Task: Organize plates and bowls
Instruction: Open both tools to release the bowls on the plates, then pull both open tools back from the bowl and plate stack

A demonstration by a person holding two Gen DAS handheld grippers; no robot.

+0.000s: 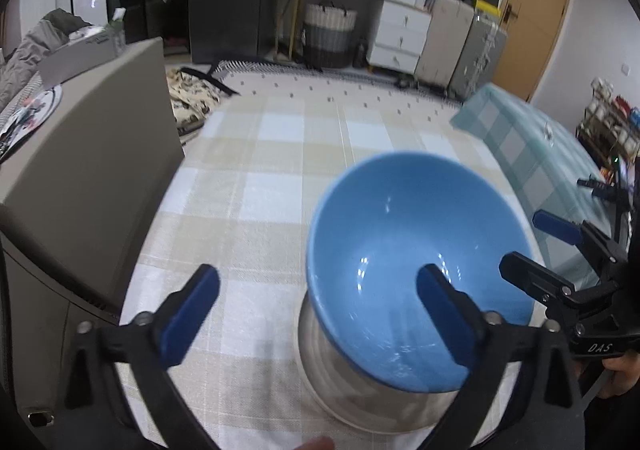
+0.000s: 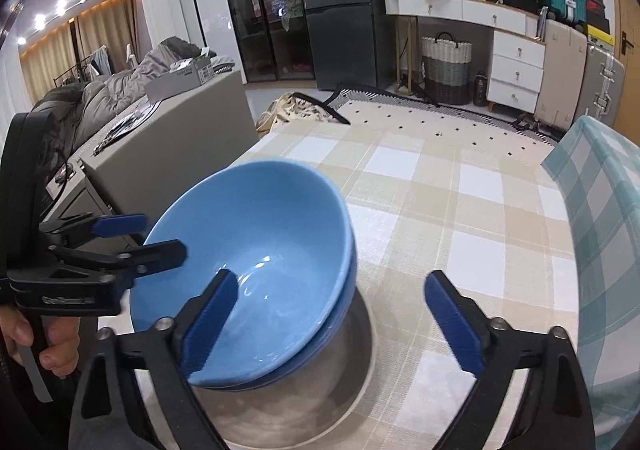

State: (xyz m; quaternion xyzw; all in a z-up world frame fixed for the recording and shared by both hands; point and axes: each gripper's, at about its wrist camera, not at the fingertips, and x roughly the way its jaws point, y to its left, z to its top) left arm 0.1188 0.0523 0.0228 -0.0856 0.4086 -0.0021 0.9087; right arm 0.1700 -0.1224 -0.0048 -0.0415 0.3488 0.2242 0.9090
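The blue bowl [image 1: 416,270] sits tilted in a pale container [image 1: 352,390] on the checked bench [image 1: 256,185]. In the right wrist view a second blue rim shows just beneath it.

Left gripper [image 1: 320,314]: fingers spread wide, grasping nothing. The right finger [image 1: 448,318] lies over the bowl's interior; the left finger lies over bare cloth.

Right gripper [image 2: 332,322]: fingers released, spread wide. The left finger [image 2: 208,326] lies over the bowl's near rim; the right finger lies over cloth, well apart from the bowl.
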